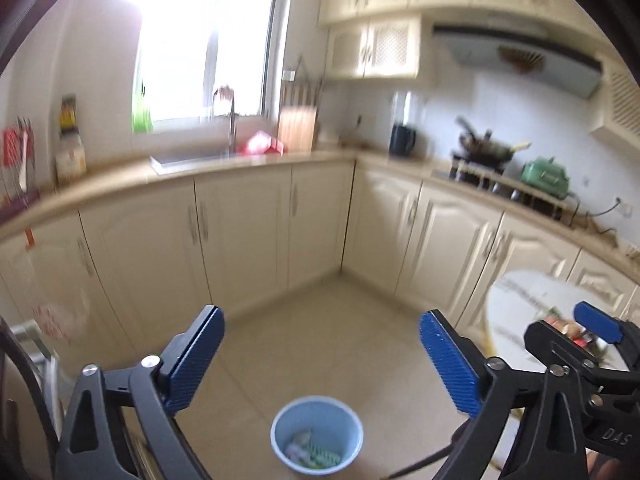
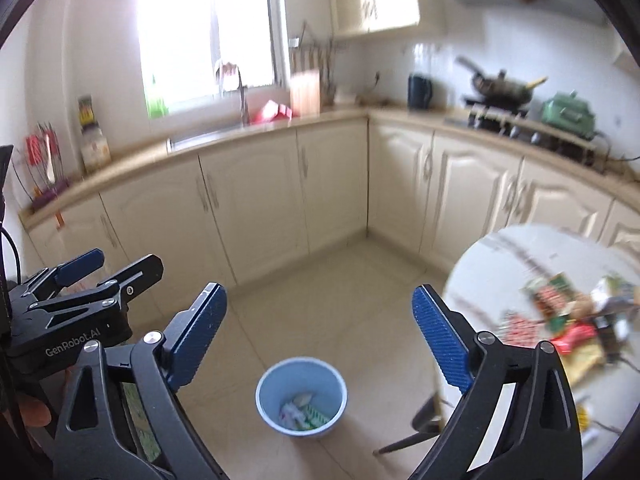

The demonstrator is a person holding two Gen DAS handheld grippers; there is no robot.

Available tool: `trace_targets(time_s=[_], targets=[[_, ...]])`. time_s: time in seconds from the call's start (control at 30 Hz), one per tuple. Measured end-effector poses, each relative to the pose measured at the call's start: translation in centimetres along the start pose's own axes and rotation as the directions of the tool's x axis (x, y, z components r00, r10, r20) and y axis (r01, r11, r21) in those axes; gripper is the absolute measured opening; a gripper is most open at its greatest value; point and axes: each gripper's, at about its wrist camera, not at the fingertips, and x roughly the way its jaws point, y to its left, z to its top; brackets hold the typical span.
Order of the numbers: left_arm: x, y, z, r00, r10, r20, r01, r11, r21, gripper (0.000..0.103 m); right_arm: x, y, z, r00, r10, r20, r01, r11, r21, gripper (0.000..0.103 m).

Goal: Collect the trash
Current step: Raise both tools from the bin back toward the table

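A light blue bin (image 1: 317, 432) (image 2: 301, 396) stands on the tiled floor, with a few crumpled wrappers (image 2: 304, 412) inside. My left gripper (image 1: 322, 314) hangs open high above the bin, nothing between its blue pads. My right gripper (image 2: 319, 290) is open too and holds nothing; it also shows in the left wrist view as the right gripper (image 1: 568, 326). The left gripper (image 2: 116, 266) appears at the left of the right wrist view. To the right, a round white table (image 2: 500, 264) (image 1: 516, 300) carries a blurred pile of colourful packets (image 2: 556, 308).
Cream cabinets (image 1: 248, 224) run along two walls under a beige counter with a sink (image 1: 188, 158), a dark kettle (image 1: 402, 140), a stove with a pan (image 1: 486, 152) and a green appliance (image 1: 546, 178). A dark chair leg (image 2: 424, 428) stands beside the table.
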Motion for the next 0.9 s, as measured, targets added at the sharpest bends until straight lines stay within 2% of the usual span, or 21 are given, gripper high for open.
trace_targets(time_s=[0.07,0.17,0.3,0.47,0.7,0.8,0.9], targets=[[-2.6,-1.8,-0.2,0.998,-0.02,0.054,0.019,1.0,0.016,0.099,-3.8,-0.3,0.6,0.998,-0.026,0.055,0.026,1.0,0.0,0.103],[-7.0,-3.3,-1.0,0.991,-0.056,0.121,0.051,0.998,0.044,0.101,-9.4,-0.7,1.0,0.987,-0.079,0.138,0.079,0.997,0.005,0.103],[-11.7,-4.3,-2.6,0.976,-0.112,0.189,0.103,0.993,0.061,0.102,-15.7,-0.7,1.0,0.959,-0.159,0.235,0.162,0.987,0.007,0.103],[-18.1,-3.9,-6.6,0.95,-0.131,0.283,0.106,0.989,0.104,0.102,-22.0,-0.7,0.8,0.927,-0.218,0.306,0.219,0.975,0.032,0.103],[-23.7,-2.6,-14.5,0.913,-0.165,0.373,0.137,0.985,0.102,0.102,-27.4,-1.5,0.3,0.886,-0.271,0.377,0.264,0.962,0.071,0.103],[-24.2,-2.8,-16.4,0.909,-0.178,0.378,0.147,0.983,0.107,0.102,-29.0,-2.3,0.1,0.87,-0.3,0.39,0.287,0.953,0.093,0.103],[-23.7,-3.5,-17.5,0.914,-0.18,0.363,0.145,0.982,0.122,0.102,-29.6,-3.6,-0.1,0.86,-0.328,0.391,0.305,0.945,0.122,0.103]])
